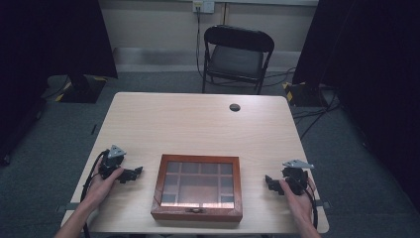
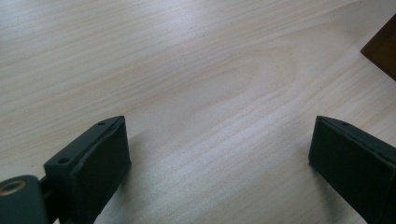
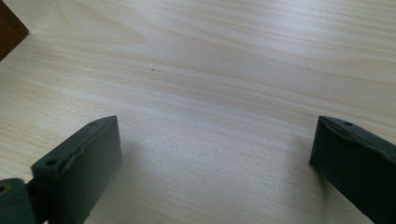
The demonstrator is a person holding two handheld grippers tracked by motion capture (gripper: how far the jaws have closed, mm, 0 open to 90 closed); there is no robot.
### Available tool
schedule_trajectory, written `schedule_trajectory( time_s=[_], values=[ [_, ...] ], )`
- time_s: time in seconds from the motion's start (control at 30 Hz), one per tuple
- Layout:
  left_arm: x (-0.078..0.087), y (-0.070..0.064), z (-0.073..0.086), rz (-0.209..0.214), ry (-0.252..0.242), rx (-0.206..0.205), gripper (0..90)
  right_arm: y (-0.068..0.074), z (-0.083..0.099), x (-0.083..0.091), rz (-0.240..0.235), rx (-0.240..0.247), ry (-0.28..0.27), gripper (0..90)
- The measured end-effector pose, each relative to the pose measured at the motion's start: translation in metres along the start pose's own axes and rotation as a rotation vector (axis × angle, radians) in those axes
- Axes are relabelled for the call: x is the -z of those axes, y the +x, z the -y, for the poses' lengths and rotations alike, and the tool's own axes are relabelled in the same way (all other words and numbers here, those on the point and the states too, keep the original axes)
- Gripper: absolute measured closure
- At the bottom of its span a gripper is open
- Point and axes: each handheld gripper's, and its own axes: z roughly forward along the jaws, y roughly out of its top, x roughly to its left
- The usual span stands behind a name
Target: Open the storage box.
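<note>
Pale wood grain covers the counter (image 1: 198, 119), which stands on grey carpet with a black folding chair (image 1: 236, 57) beyond its far edge. A wooden box (image 1: 197, 187) with a glass lid divided into panes lies near the counter's front edge, midway between the person's two hands, its lid down and the small clasp (image 1: 196, 210) at its front apparently fastened. The left hand-held gripper (image 1: 132, 174) rests on the counter just left of the box, jaws spread wide with nothing between them; the left gripper view shows bare wood between the jaws and a corner of the box (image 2: 382, 46) farther off. The right hand-held gripper (image 1: 270, 182) sits to the right of the box, likewise wide and empty. Judged from this, the work on the box has not begun: neither tool touches it, and everything, presumably unlatching and lifting the lid, is left to do.
</note>
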Motion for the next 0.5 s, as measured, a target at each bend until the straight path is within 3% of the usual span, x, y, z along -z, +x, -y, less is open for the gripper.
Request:
schedule_trajectory(
  time_s=[0.3,0.43,0.5],
  values=[
    [0.000,0.000,0.000,0.000,0.000,0.000,4.4,0.002,-0.001,-0.001,0.023,-0.022,0.010,0.0],
    [0.000,0.000,0.000,0.000,0.000,0.000,4.4,0.001,-0.005,0.006,0.037,-0.037,0.004,21.5],
    [0.000,0.000,0.000,0.000,0.000,0.000,4.4,0.000,-0.007,0.009,-0.004,-0.065,-0.014,18.5]
  ],
)
